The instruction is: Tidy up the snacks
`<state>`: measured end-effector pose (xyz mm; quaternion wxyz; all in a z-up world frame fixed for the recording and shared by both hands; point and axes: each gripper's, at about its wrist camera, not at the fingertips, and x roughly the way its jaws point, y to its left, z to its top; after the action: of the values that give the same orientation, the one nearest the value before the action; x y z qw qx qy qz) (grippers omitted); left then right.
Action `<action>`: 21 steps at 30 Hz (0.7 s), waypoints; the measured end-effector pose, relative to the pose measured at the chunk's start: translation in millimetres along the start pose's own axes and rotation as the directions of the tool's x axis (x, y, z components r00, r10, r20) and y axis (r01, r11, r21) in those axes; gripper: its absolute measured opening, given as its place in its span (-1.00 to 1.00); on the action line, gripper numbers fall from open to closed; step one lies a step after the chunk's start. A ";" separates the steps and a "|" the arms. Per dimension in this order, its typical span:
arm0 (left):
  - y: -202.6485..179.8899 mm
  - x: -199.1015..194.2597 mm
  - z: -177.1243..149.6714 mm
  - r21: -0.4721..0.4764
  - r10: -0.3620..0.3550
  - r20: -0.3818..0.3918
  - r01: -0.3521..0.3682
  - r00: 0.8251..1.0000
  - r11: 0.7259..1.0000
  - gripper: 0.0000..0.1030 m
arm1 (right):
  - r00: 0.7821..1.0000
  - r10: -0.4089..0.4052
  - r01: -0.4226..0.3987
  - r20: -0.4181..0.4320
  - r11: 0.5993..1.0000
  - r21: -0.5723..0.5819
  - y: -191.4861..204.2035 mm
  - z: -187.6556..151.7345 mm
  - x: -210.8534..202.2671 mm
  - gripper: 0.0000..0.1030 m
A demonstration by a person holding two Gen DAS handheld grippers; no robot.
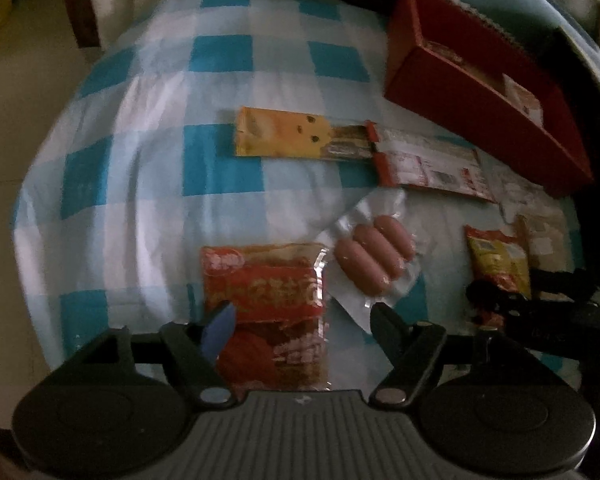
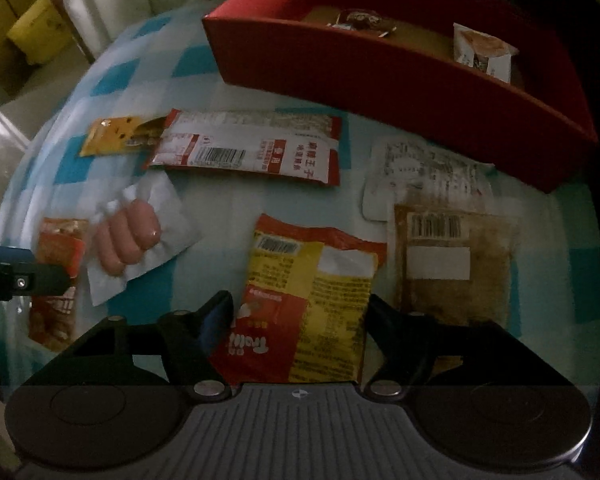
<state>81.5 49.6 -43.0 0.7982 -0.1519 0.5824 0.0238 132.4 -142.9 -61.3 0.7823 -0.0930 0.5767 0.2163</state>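
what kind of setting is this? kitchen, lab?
Probably a home room, not a lab: snack packets lie on a blue-and-white checked cloth over a soft, rounded surface, maybe a bed or a cushioned table. A red cardboard box holds a few snacks, and a yellow carton sits on the floor.

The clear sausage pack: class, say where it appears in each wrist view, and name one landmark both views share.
Left wrist: the sausage pack lies right of centre, just beyond the open left gripper.
Right wrist: it lies at left of centre, left of the open right gripper.
Shared landmark: the red box.
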 end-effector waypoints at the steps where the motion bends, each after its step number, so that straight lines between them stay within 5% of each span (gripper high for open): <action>1: 0.0 2.2 -1.1 -0.003 0.021 0.006 -0.021 1.000 1.000 0.39 | 1.000 -0.001 0.001 -0.004 1.000 -0.004 2.0 0.6 1.5 0.64; 7: -10.8 23.7 -9.6 0.046 0.128 -0.015 -0.127 0.992 0.991 0.57 | 0.999 -0.043 0.043 -0.002 0.997 -0.068 14.9 -0.6 4.5 0.67; 9: -16.0 25.0 -12.2 0.063 0.157 -0.001 -0.157 0.988 0.986 0.54 | 0.999 -0.042 0.042 0.003 0.997 -0.070 14.1 -1.3 3.6 0.63; 11: -19.5 23.4 -12.5 0.086 0.173 0.014 -0.173 0.985 0.981 0.30 | 0.999 -0.045 0.046 0.010 0.996 -0.073 12.5 -2.7 1.4 0.53; 15: -19.3 15.4 -10.6 0.077 0.084 0.015 -0.085 0.996 0.993 0.16 | 0.999 -0.038 0.038 0.006 0.996 -0.080 10.3 -2.7 -0.7 0.42; 21: -21.8 1.2 -2.6 0.090 0.047 0.067 -0.053 0.997 0.995 0.15 | 0.999 -0.023 0.025 0.034 0.998 -0.059 2.9 3.3 -9.3 0.35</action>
<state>84.2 28.0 -40.1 0.8221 -0.0995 0.5602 0.0220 131.8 -141.1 -51.2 0.7911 -0.1197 0.5558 0.2255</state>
